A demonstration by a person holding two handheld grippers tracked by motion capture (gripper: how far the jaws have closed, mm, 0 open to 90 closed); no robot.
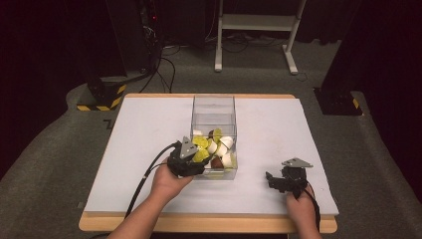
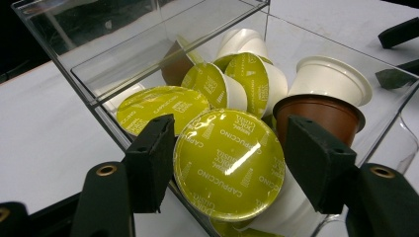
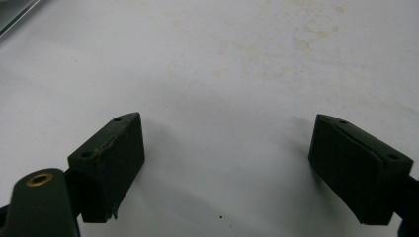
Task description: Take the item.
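Observation:
A clear plastic box [image 1: 214, 105] stands mid-table with several coffee capsules in its near end. In the left gripper view my left gripper [image 2: 230, 150] is shut on a capsule with a yellow-green "Cappuccino" lid [image 2: 230, 165], one pad on each side of it, at the box's [image 2: 99, 54] near corner. Behind it lie more green-lidded capsules [image 2: 163, 106], a brown one [image 2: 316, 111] and a white one [image 2: 328, 76]. From above, the left gripper [image 1: 197, 157] reaches into the box's left near side. My right gripper [image 1: 272, 180] rests on the table to the box's right, open, with bare white table [image 3: 222, 59] between its jaws [image 3: 227, 148].
The white table top [image 1: 149, 129] has a wooden edge [image 1: 199, 224] at the front. A cable [image 1: 149, 174] trails from the left gripper toward the front. Beyond the table stand a white frame [image 1: 256, 22] and dark stands with striped feet [image 1: 102, 97] on the grey floor.

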